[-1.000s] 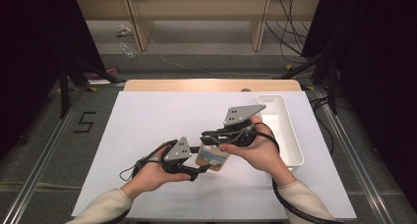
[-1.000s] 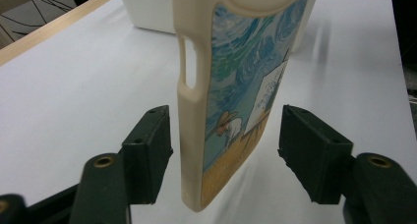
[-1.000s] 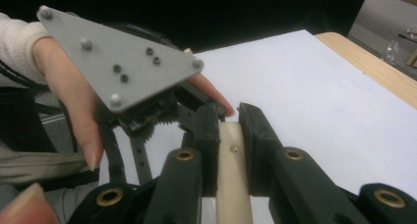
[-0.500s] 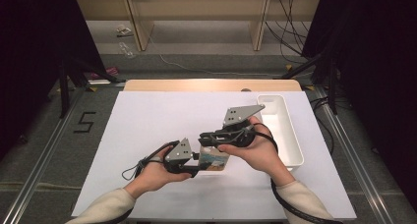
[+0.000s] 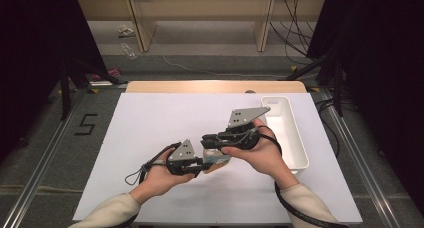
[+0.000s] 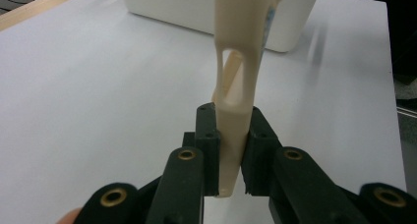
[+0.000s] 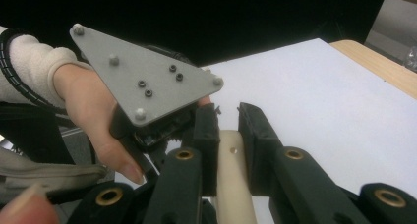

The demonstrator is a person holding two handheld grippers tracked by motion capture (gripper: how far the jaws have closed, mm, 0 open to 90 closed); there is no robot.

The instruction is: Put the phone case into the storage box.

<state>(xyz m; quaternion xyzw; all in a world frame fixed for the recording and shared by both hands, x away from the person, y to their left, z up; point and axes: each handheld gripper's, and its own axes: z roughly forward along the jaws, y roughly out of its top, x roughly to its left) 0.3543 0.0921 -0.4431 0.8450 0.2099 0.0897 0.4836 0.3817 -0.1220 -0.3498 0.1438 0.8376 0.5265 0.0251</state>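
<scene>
Both grippers now pinch one cream plastic tool (image 6: 238, 62), held above the white mat (image 5: 165, 118) just left of the white bin (image 5: 285, 133). Left gripper (image 6: 230, 150) jaws just closed on its lower end; right gripper (image 7: 228, 140) clamps the other end. Handover prob. half done; release still left. Left gripper view shows the slotted handle w/ bin behind; high view hides it under the hands.

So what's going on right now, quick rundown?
Left gripper just closed, clamped on cream plastic tool. Right gripper clamped on its other end. White bin alongside, nothing in the way.
</scene>
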